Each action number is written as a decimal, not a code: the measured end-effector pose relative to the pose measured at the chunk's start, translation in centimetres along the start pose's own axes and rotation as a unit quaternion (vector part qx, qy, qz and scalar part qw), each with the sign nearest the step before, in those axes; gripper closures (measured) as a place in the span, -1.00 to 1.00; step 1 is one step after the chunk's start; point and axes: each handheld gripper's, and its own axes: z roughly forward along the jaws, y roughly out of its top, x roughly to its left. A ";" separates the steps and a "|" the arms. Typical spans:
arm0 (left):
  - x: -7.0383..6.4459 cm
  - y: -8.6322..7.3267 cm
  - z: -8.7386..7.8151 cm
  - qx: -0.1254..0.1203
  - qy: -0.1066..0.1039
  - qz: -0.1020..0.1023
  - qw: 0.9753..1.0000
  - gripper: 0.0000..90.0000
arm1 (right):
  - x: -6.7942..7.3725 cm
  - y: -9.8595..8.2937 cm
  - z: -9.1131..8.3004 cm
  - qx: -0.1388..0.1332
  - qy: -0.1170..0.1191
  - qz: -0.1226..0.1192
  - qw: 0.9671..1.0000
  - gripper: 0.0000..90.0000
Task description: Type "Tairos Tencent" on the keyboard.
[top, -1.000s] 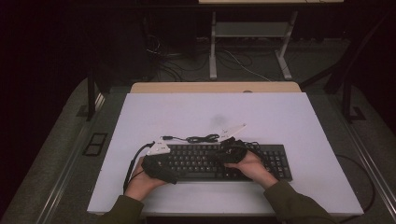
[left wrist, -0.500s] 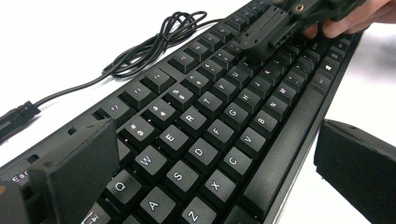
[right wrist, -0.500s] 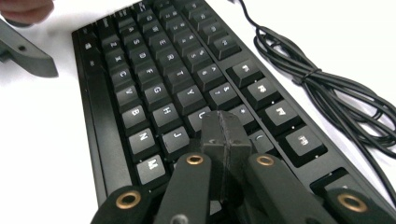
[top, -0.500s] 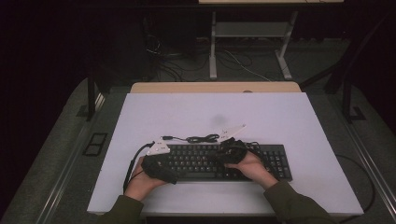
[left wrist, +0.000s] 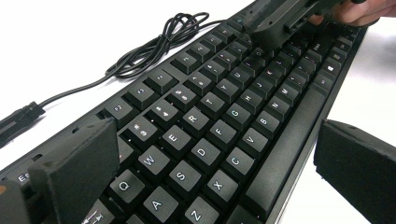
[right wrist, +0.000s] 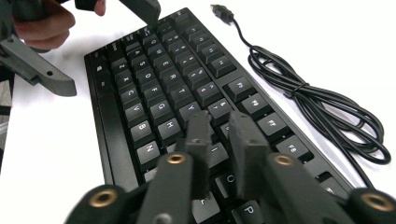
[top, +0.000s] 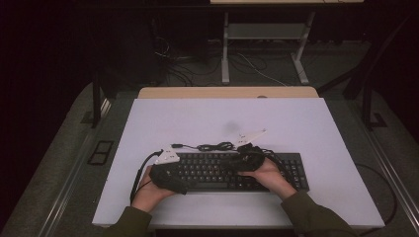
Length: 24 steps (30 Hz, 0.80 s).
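Observation:
A black keyboard [top: 217, 170] lies along the near part of the white table [top: 276, 118]. Its black cable [top: 215, 146] is bundled just behind it. My left gripper [top: 184, 176] is open at the keyboard's left end, one jaw on each side of it [left wrist: 219, 158]. The far jaw is beside the number row and the near jaw is off the front edge. My right gripper [top: 238, 166] hovers over the middle keys, with its jaws close together and nothing between them [right wrist: 219, 130]. It also shows at the far end of the keyboard [left wrist: 275, 23].
The cable's USB plug [right wrist: 223, 11] lies loose on the table behind the keyboard's left part. A wooden strip [top: 227, 92] borders the table's far edge, with a dark floor, cables and a desk frame [top: 262, 34] beyond. Bare white surface stretches behind the keyboard.

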 end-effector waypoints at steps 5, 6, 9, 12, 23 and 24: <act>0.0 0.0 0.0 0.001 0.000 0.001 1.000 -1.00 | -0.3 -0.1 -0.3 -0.007 0.001 0.009 1.000 0.30; 0.1 0.0 0.0 0.002 0.000 0.002 1.000 -1.00 | -0.3 -0.1 -0.3 -0.007 0.000 0.010 1.000 0.19; 0.0 0.0 -0.1 0.002 0.000 0.002 1.000 -1.00 | -0.6 -0.2 -0.4 -0.014 -0.005 0.018 1.000 -0.06; 0.0 0.0 -0.1 0.000 0.000 0.002 1.000 -1.00 | -0.7 -0.2 -0.5 -0.015 -0.009 0.021 1.000 -0.19; 0.1 0.1 -0.1 0.002 0.005 0.005 1.000 -0.90 | -0.8 -0.2 -0.8 -0.029 -0.017 0.024 0.999 -0.30; 0.1 0.1 -0.1 0.001 0.006 0.004 1.000 -0.88 | -0.8 -0.2 -0.8 -0.030 -0.017 0.025 0.999 -0.31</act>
